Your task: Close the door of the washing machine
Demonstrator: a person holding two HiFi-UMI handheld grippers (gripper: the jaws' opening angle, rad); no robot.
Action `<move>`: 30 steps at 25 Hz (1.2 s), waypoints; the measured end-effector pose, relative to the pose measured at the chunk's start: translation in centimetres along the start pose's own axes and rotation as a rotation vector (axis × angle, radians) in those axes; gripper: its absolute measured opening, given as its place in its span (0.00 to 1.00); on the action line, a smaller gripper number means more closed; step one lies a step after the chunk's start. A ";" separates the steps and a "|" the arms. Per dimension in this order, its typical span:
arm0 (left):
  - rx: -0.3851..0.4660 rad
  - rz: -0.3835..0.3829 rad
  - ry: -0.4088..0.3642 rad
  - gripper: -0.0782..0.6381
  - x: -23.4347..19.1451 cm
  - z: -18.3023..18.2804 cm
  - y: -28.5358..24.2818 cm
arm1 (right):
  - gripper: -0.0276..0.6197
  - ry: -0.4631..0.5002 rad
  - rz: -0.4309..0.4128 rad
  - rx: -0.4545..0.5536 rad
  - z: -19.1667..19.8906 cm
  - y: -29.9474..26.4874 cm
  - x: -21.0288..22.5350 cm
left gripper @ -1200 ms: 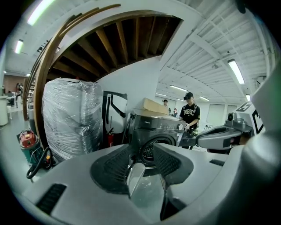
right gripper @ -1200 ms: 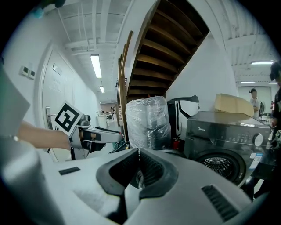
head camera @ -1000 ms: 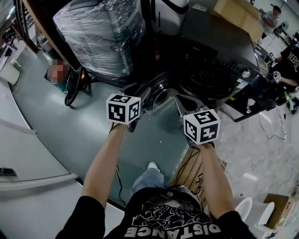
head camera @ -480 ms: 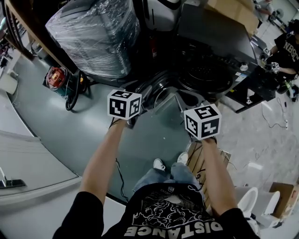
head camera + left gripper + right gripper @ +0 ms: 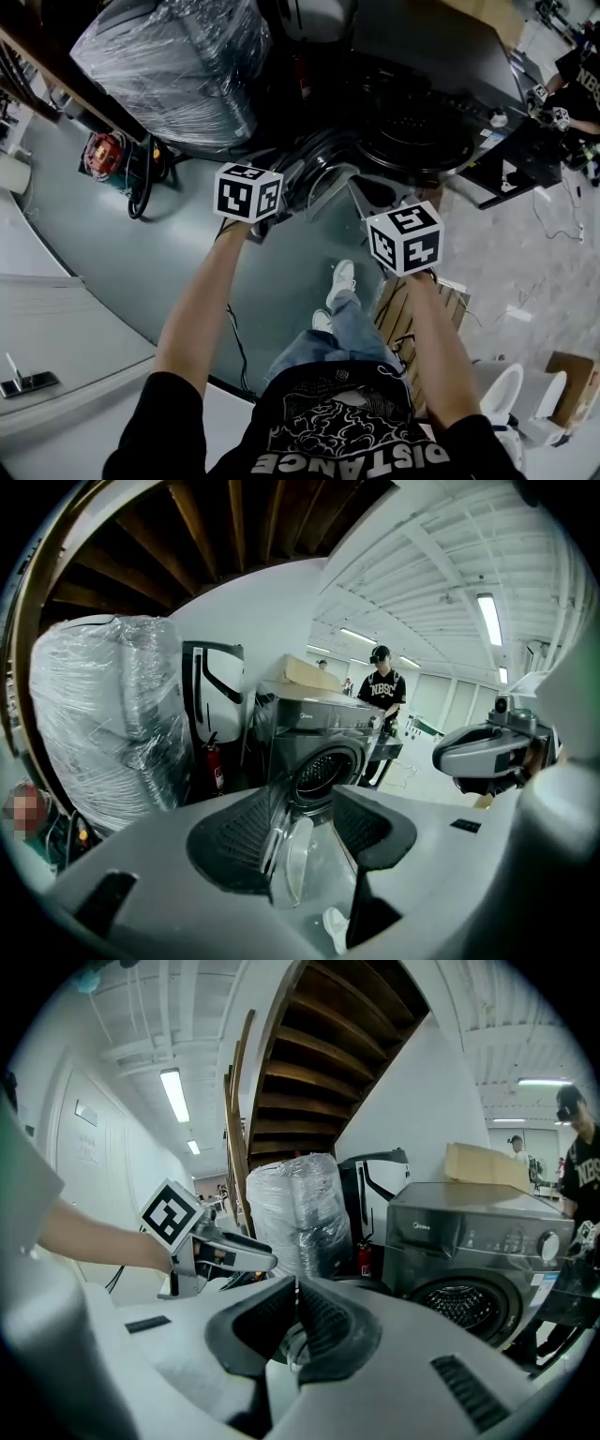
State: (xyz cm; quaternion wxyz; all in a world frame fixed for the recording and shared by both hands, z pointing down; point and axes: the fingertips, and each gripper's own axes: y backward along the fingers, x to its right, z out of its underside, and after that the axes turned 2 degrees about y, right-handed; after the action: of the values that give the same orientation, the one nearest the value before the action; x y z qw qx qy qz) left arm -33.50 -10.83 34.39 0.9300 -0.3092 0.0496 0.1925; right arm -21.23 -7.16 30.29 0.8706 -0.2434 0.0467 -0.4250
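Left gripper view: the left gripper (image 5: 302,808) has its jaws spread, the pads pressing on nothing. In the gap between them the door (image 5: 289,855) shows edge-on, swung wide open, its glass bowl facing right. Whether its rim already sits between the pads or just beyond them, I cannot tell. Behind it stands the washing machine (image 5: 319,733), its drum mouth (image 5: 323,772) uncovered. A plastic-wrapped bundle (image 5: 103,714) stands to the left, with a fire extinguisher (image 5: 217,766) between the two.

Right gripper view: the right gripper (image 5: 296,1297) has its jaws pressed together with nothing caught in them. The machine fills the right side, and the left gripper hangs at the left, well apart from this one.

Head view: both grippers reach forward over the grey floor (image 5: 141,253), their marker cubes uppermost. The door hangs open to the left of the drum, just ahead of the left cube. The person's foot (image 5: 342,277) is planted below it, and a wooden pallet (image 5: 403,309) lies near the right arm.

The closing swing looks not yet begun, and several things could spoil it from here. If the spread jaws close on the curved glass rather than the rim, the grip would likely slip. A push that stops short of the front would leave the latch uncaught, so the door could spring back. The right gripper, if it drifts toward the drum mouth, could be nipped between door and front.
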 end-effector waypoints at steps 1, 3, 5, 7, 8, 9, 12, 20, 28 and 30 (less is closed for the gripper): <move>-0.008 0.000 0.001 0.40 -0.3 0.2 -0.6 | 0.08 -0.006 -0.004 -0.003 0.3 -0.5 0.4; -0.025 0.001 0.010 0.40 -1.0 0.5 -1.9 | 0.08 -0.018 -0.013 -0.008 0.7 -1.5 1.0; -0.046 0.003 0.015 0.40 -1.8 0.8 -3.3 | 0.08 -0.027 -0.023 -0.014 1.1 -2.5 1.8; -0.072 0.006 0.018 0.41 -2.6 1.1 -4.8 | 0.08 -0.037 -0.032 -0.022 1.2 -3.6 2.7; -0.085 0.008 0.025 0.41 -3.1 1.2 -5.5 | 0.08 -0.042 -0.038 -0.027 1.3 -4.2 3.2; -0.098 0.012 0.037 0.42 -3.6 1.4 -6.2 | 0.08 -0.045 -0.045 -0.033 1.3 -4.8 3.6; -0.147 0.026 0.061 0.43 -5.0 2.1 -8.2 | 0.08 -0.053 -0.065 -0.050 1.4 -6.3 4.8; -0.335 0.083 0.026 0.45 -7.4 4.9 -12.9 | 0.08 -0.091 -0.103 -0.100 2.6 -9.8 8.5; -0.474 0.179 0.033 0.45 -7.8 6.5 -16.0 | 0.08 -0.130 -0.155 -0.121 2.8 -13.1 10.3; -0.493 0.196 0.030 0.44 -7.7 6.7 -16.5 | 0.08 -0.142 -0.158 -0.119 2.8 -13.5 10.8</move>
State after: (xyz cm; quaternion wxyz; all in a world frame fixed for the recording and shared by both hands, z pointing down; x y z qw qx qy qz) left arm -34.35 -21.51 50.64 0.8027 -0.5230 0.0448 0.2831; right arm -23.26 -21.34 40.36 0.8194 -0.3272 -0.0091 -0.4706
